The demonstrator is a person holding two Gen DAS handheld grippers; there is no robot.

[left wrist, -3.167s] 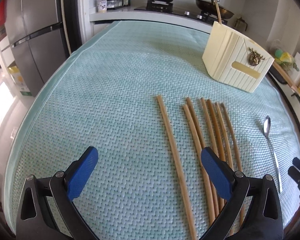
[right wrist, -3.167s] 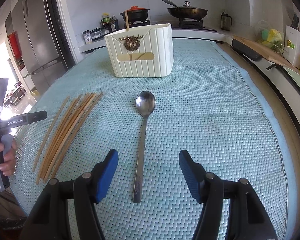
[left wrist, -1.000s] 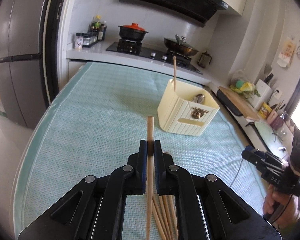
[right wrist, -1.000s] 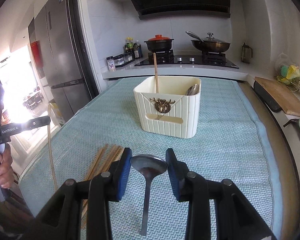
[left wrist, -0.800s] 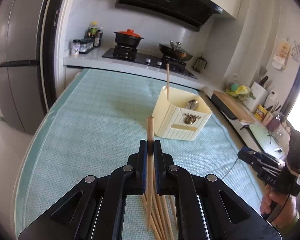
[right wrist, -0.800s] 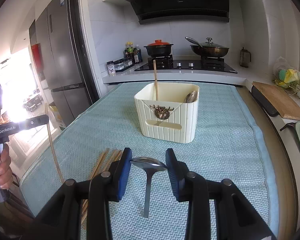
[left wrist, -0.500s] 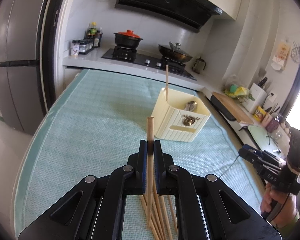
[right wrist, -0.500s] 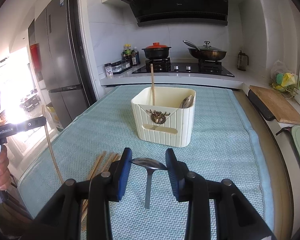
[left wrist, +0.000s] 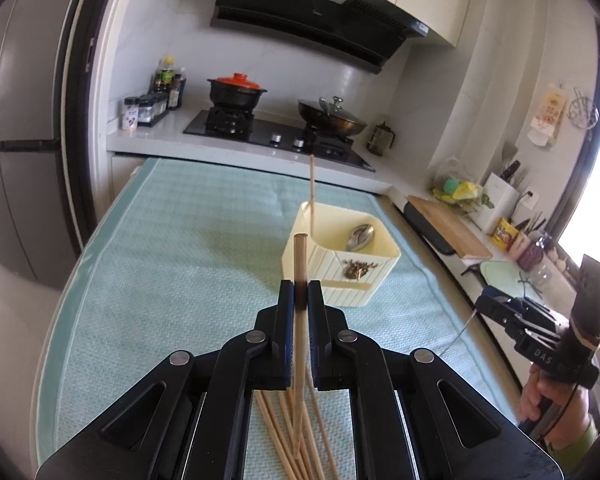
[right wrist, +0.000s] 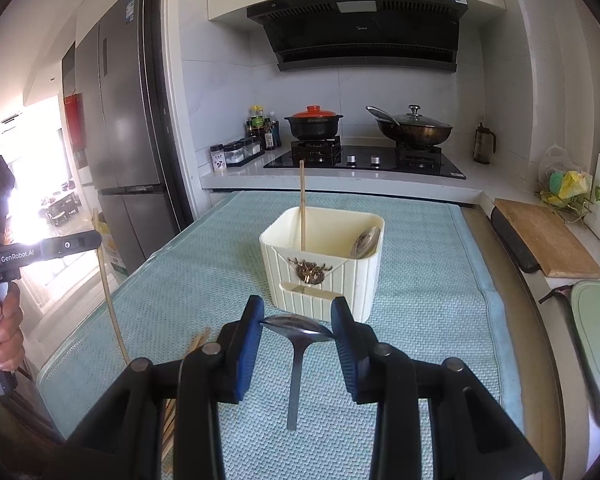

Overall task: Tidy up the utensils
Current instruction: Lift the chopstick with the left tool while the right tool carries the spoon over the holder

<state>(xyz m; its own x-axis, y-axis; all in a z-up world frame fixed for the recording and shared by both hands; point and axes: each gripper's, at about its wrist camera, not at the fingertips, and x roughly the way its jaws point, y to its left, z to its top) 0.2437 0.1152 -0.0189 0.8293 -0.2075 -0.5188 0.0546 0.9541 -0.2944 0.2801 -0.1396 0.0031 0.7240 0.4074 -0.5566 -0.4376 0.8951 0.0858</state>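
My left gripper point(left wrist: 300, 300) is shut on a wooden chopstick point(left wrist: 300, 264) that hangs upright, its lower end above several loose chopsticks point(left wrist: 284, 432) on the teal mat. The right gripper point(right wrist: 297, 328) is shut on the bowl of a steel spoon point(right wrist: 296, 328), whose handle hangs down over the mat. Ahead of both stands a cream utensil holder point(right wrist: 324, 276) with one chopstick point(right wrist: 301, 204) and a spoon point(right wrist: 365, 242) inside. In the left wrist view that holder point(left wrist: 344, 264) sits just beyond the held chopstick. The left gripper point(right wrist: 84, 242) with its chopstick point(right wrist: 110, 300) shows at the left of the right wrist view.
The teal mat point(right wrist: 204, 288) covers the table. Behind it runs a counter with a hob, a red-lidded pot point(right wrist: 314, 122) and a wok point(right wrist: 414, 128). A wooden cutting board point(right wrist: 548, 240) lies at the right, a fridge point(right wrist: 120, 140) at the left.
Both grippers closed on their utensils and lifted them off the mat. Over the last second both rose further, so the holder now sits lower in each view.
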